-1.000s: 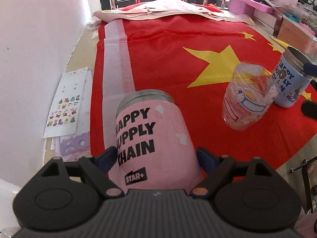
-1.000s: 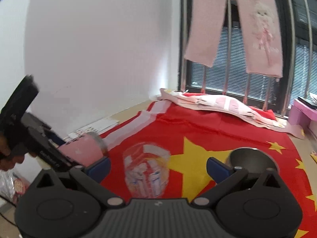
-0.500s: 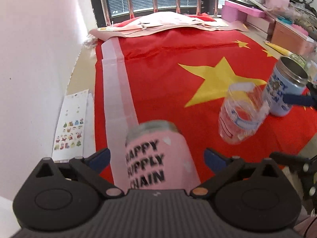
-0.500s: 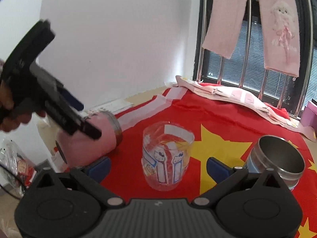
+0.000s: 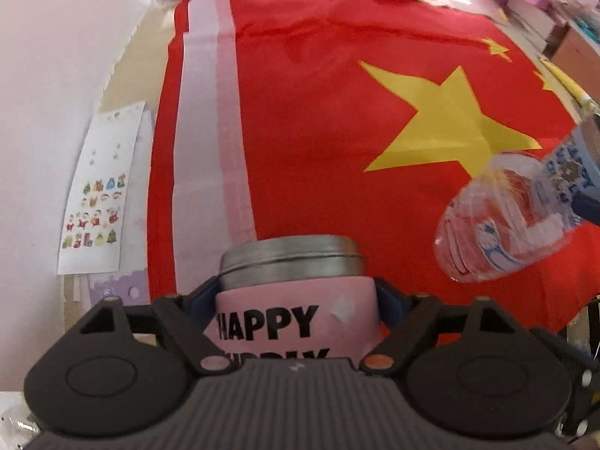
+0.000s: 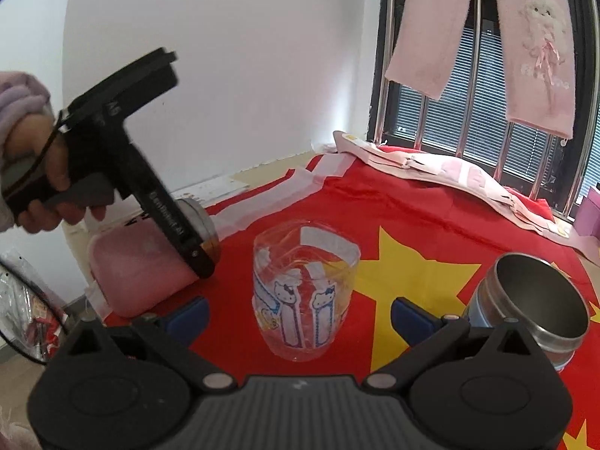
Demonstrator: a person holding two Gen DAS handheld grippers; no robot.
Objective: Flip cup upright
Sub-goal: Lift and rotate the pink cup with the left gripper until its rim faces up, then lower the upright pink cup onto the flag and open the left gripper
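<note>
A pink cup (image 5: 296, 311) with black "HAPPY SUPPLY" lettering and a steel rim lies on its side on the red flag cloth (image 5: 318, 131). My left gripper (image 5: 296, 300) has its blue pads against both sides of the cup near the rim. The right wrist view shows the same pink cup (image 6: 142, 262) lying at the left with the left gripper (image 6: 198, 258) clamped over it. My right gripper (image 6: 298, 315) is open and empty, above the cloth, with a clear cartoon-printed cup (image 6: 303, 292) standing beyond it.
A blue steel-rimmed cup (image 6: 532, 300) stands upright at the right, also at the edge of the left wrist view (image 5: 573, 176). A sticker sheet (image 5: 97, 191) lies left of the cloth by the white wall. Folded pink fabric (image 6: 442, 172) lies at the far end.
My left gripper has moved forward along the pink cup towards its rim and closed its fingers onto it. The right gripper has stayed open and shifted little.
</note>
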